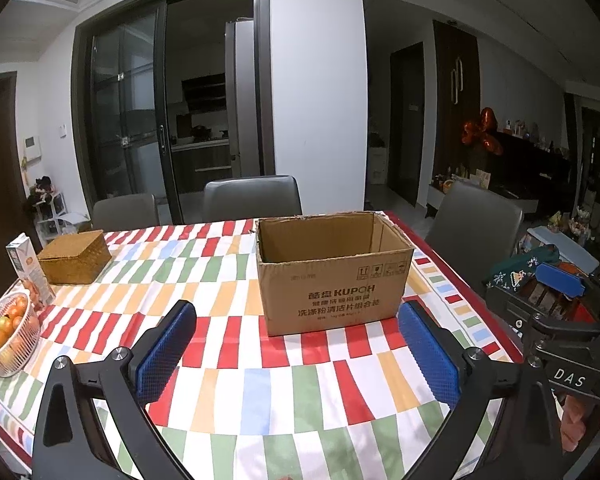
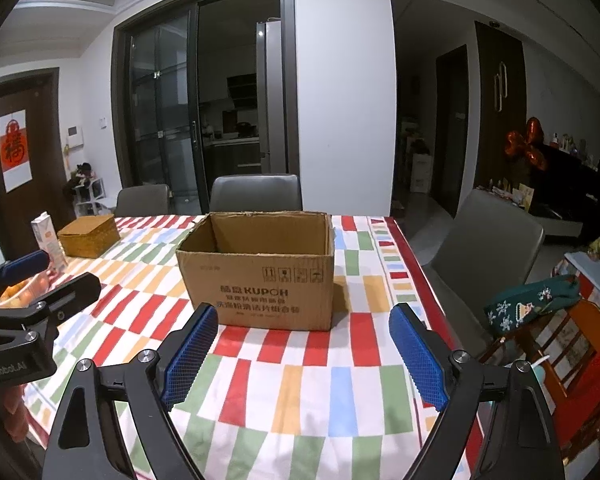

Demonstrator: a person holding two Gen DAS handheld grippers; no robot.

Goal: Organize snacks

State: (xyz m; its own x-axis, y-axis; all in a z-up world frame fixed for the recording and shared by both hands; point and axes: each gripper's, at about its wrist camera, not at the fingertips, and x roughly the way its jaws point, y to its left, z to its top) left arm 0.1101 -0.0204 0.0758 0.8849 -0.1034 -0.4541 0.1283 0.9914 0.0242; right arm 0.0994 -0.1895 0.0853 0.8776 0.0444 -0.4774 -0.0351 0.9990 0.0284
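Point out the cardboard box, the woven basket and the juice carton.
cardboard box (image 1: 332, 292): left wrist view, printed front wall.
woven basket (image 1: 76, 258): left wrist view, front side below the lid.
juice carton (image 2: 50, 242): right wrist view, white front face.

Open, empty brown cardboard box upright, mid-table on checked cloth.

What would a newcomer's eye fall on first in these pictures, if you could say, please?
The open cardboard box stands in the middle of the table, on a cloth of bright coloured blocks. At the table's left edge sit a white basket of fruit, a carton and a woven box. In front, both claws, left and right, gape with nothing between their blue pads.
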